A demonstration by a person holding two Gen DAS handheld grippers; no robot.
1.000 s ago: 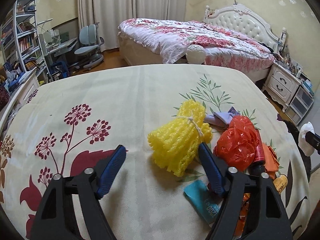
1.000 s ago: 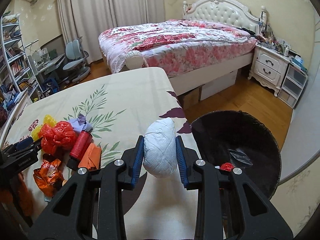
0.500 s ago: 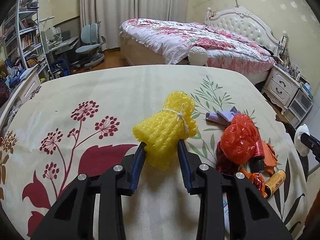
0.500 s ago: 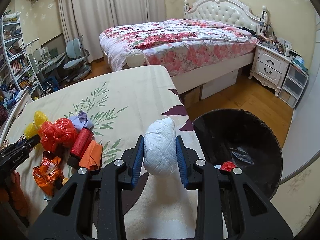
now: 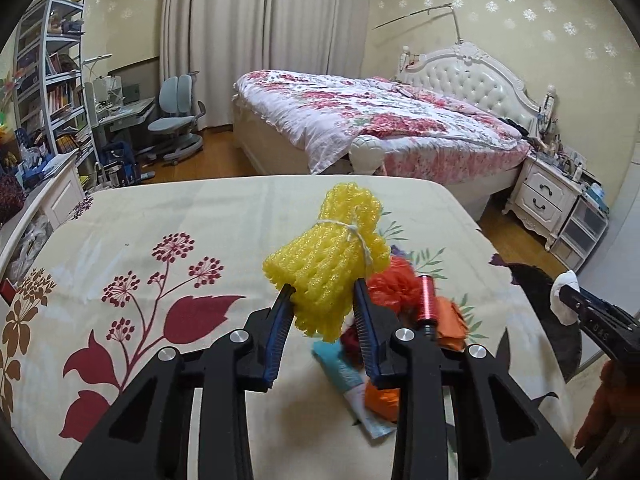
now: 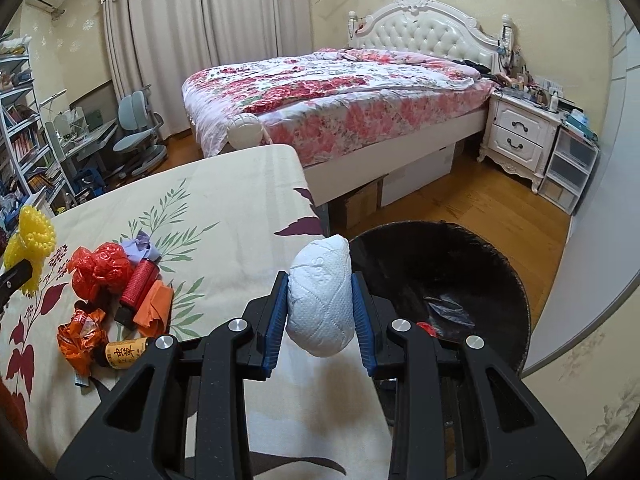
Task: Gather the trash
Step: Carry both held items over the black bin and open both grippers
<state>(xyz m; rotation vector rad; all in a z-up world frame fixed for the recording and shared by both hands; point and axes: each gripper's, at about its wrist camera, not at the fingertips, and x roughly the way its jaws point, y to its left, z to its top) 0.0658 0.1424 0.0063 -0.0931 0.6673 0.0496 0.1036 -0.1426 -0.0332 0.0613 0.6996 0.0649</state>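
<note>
A table under a cream floral tablecloth (image 5: pixel 168 240) fills the foreground, with a bed (image 6: pixel 344 92) behind it. Beyond the table's right edge, lower down, stands a round black trash bin (image 6: pixel 472 256) with a few scraps inside. Near that right edge lies a cluster of rubbish: a red plastic bag (image 6: pixel 100 272), an orange wrapper (image 6: pixel 80 340), a folded orange paper (image 6: pixel 154 306), a red cylinder (image 6: pixel 138 280), a lilac scrap (image 6: pixel 138 248), a small yellow-labelled bottle (image 6: pixel 122 354) and a teal tube (image 5: pixel 344 376).

The left gripper (image 5: pixel 322 304) grips a yellow foam net bundle (image 5: pixel 328 264), tied with white string, its blue pads pressed narrow on the bundle's lower end, held above the cloth just left of the cluster. The right gripper (image 6: pixel 320 304) clamps a crumpled white paper wad (image 6: pixel 322 300) between its pads, over the right edge of the table beside the bin's rim.
</note>
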